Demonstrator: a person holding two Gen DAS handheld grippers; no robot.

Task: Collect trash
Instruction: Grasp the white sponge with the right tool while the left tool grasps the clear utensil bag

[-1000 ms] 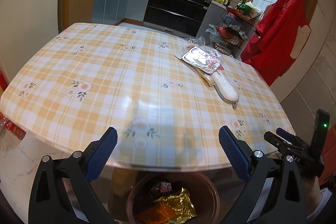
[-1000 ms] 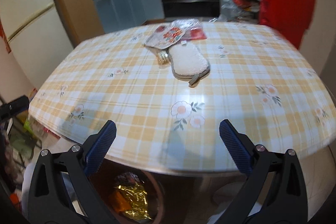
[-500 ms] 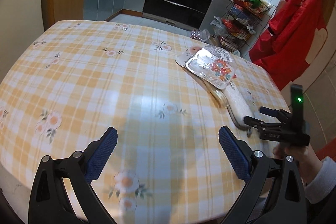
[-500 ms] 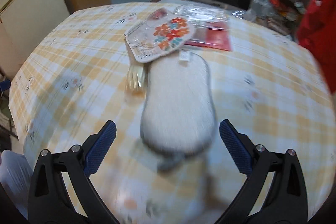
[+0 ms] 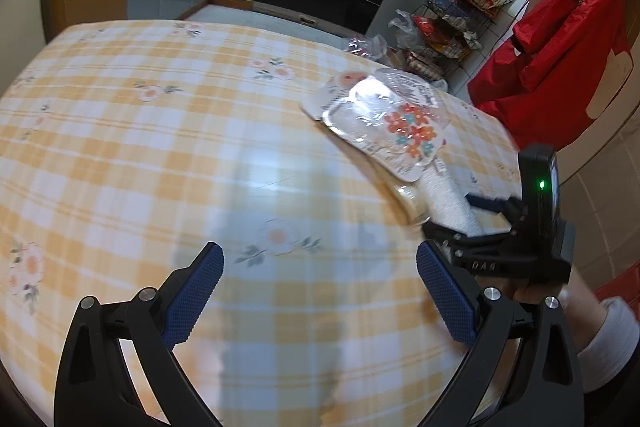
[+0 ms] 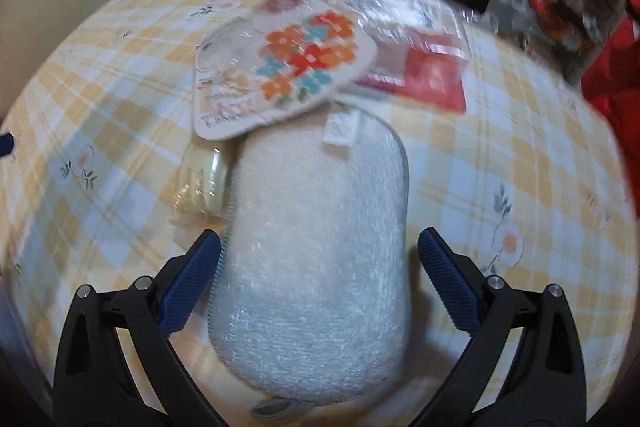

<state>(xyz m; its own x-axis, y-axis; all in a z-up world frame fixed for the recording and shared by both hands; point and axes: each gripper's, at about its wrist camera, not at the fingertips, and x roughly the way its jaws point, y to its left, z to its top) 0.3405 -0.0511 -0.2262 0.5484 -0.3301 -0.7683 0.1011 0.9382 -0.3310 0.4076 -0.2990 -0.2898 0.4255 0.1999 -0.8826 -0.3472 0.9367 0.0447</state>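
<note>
Right hand-held gripper [image 6: 319, 279] nearer one pad [image 6: 316, 267].

1. The tablecloth [image 5: 160, 155] has yellow, white and pale blue checks with little orange flowers.
2. The fluffy pad [image 6: 316, 259] is white.
3. The card packet [image 6: 280, 67] has orange, red and teal flowers.
4. The far flat packet [image 6: 432, 75] is red.
5. The gripper pads [image 6: 188, 287] are blue.
6. The cloth hanging at the right [image 5: 560, 47] is red.

Soft indoor light is given; glare is seen on the counter [image 5: 264, 183]; both views are motion-blurred and fisheye-bent.
</note>
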